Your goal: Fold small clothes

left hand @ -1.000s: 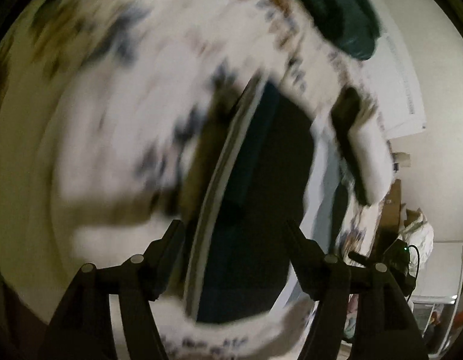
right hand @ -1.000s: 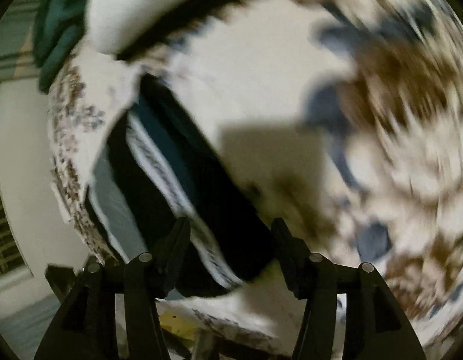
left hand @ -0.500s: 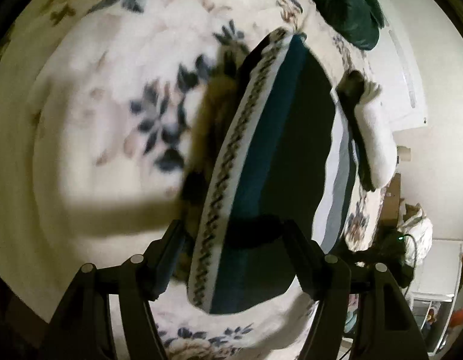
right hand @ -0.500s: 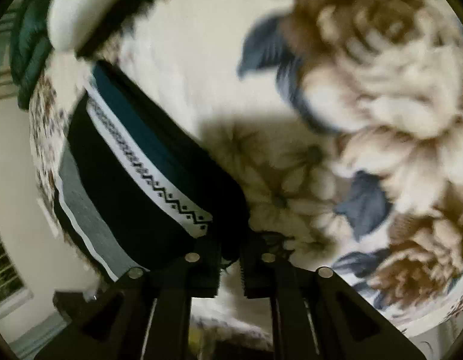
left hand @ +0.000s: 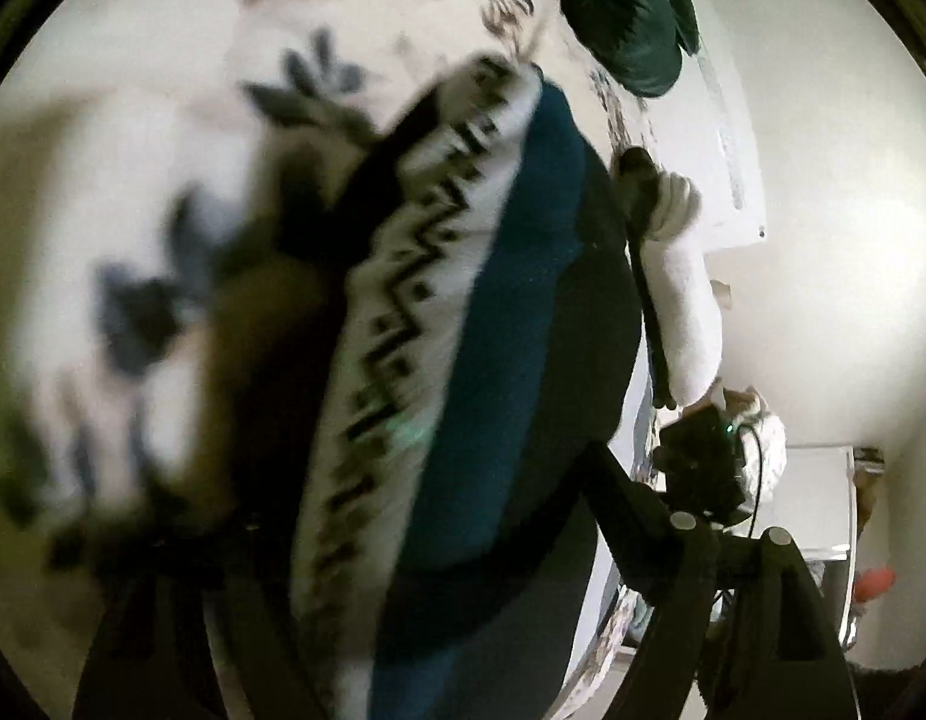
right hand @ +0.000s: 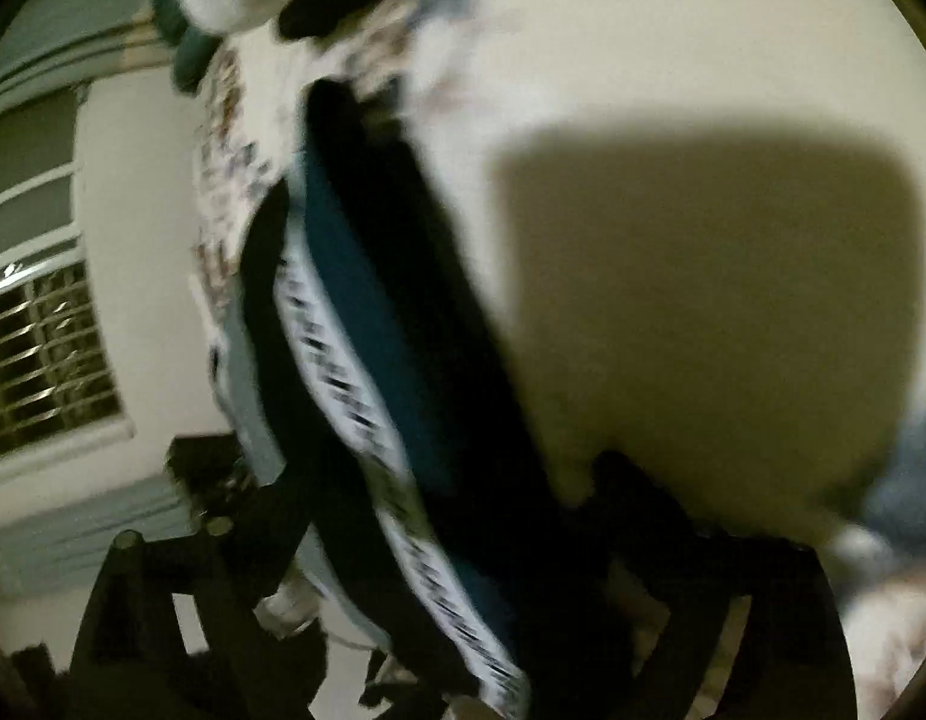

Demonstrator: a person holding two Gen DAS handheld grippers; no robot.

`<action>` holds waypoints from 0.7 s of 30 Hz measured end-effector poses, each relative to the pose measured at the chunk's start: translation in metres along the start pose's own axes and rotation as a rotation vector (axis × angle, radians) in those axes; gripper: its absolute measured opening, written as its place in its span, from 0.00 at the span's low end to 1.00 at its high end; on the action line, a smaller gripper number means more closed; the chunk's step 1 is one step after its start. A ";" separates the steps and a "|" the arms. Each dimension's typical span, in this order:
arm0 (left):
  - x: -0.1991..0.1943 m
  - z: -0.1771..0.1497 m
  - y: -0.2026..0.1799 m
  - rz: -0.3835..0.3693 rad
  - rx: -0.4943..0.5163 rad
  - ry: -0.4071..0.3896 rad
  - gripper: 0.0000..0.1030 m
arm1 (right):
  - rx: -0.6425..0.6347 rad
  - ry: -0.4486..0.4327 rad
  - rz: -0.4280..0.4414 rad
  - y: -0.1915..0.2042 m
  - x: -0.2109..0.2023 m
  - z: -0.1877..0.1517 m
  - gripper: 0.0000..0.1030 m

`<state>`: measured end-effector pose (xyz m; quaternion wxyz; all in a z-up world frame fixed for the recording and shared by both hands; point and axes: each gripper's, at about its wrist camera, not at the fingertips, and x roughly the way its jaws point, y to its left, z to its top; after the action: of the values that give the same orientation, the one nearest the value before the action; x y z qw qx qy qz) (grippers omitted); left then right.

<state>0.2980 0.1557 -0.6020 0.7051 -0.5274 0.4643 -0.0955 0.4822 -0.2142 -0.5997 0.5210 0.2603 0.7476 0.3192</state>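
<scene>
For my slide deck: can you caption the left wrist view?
Striped sock with a zigzag band fills the space between the left gripper's spread jaws, above a floral blanket.

Left tongs (left hand: 414, 546) and right tongs (right hand: 450, 510) both spread wide.

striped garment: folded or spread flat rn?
Cannot tell. The striped garment lies on the floral blanket as a narrow banded strip, with both grippers' fingers straddling it, but motion blur hides any fold edge.

Patterned teal garment (left hand: 499, 360) between spread left gripper (left hand: 414, 516) fingers
</scene>
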 end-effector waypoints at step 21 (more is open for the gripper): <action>-0.017 0.066 -0.176 0.016 0.284 0.055 0.35 | 0.018 -0.282 0.062 0.089 -0.066 -0.041 0.19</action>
<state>0.4016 0.1346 -0.4451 0.7605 -0.4157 0.4692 -0.1691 0.4695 -0.2116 -0.4818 0.6082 0.3302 0.6616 0.2886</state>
